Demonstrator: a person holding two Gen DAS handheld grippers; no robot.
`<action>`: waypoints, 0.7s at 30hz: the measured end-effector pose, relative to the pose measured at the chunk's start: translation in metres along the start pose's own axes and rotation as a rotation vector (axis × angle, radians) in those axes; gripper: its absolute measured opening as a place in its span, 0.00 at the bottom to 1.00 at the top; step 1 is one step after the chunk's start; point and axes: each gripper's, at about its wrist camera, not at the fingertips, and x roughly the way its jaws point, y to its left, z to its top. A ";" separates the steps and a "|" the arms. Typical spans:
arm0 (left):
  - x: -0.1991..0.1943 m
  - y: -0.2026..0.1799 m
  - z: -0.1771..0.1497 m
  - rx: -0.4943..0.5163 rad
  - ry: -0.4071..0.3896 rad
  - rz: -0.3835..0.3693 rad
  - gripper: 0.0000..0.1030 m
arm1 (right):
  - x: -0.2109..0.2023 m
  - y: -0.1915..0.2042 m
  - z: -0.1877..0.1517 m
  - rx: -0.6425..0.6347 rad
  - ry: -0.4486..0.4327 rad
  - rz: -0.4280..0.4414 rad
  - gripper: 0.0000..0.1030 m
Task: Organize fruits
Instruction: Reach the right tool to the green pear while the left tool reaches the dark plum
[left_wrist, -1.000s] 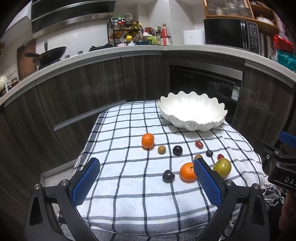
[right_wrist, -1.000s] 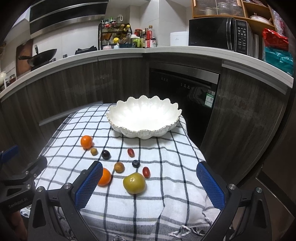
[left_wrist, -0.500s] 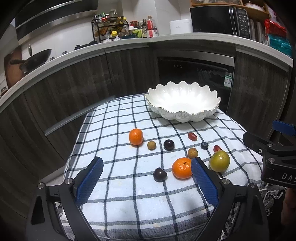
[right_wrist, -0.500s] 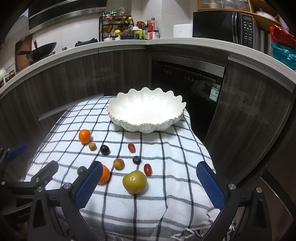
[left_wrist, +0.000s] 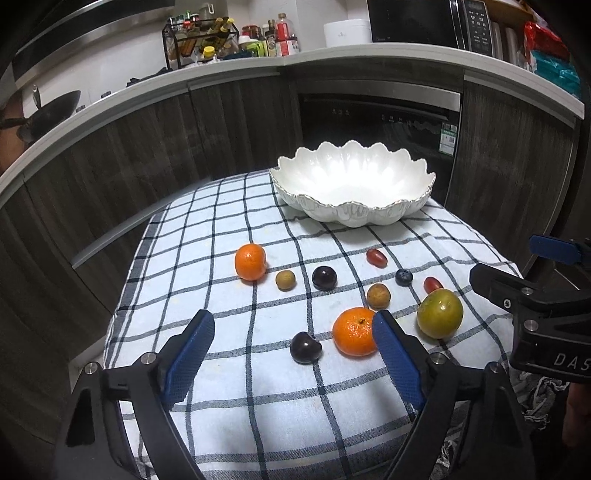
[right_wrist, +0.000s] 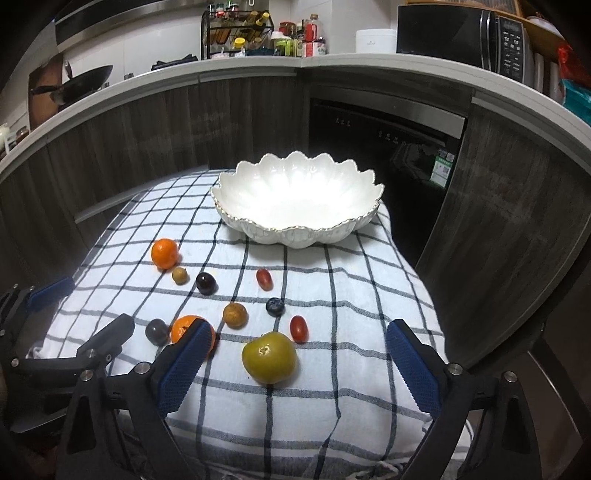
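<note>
A dark-cabinet kitchen surrounds my checked cloth (left_wrist: 258, 406). On it the fruits lie loose in front of the empty white bowl (right_wrist: 295, 201): near orange (left_wrist: 354, 336), dark plum (left_wrist: 305, 347), green fruit (right_wrist: 269, 356). My left gripper (left_wrist: 291, 358) and right gripper (right_wrist: 299, 367) have just been closing, yet stand wide, holding nothing.
</note>
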 end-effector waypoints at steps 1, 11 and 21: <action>0.002 0.000 0.000 0.002 0.005 -0.003 0.83 | 0.003 0.000 0.000 -0.001 0.008 0.005 0.90; 0.028 0.006 -0.004 -0.020 0.092 -0.026 0.71 | 0.026 0.005 -0.003 -0.003 0.076 0.028 0.84; 0.050 0.011 -0.012 -0.028 0.161 -0.027 0.61 | 0.048 0.012 -0.007 -0.010 0.143 0.057 0.76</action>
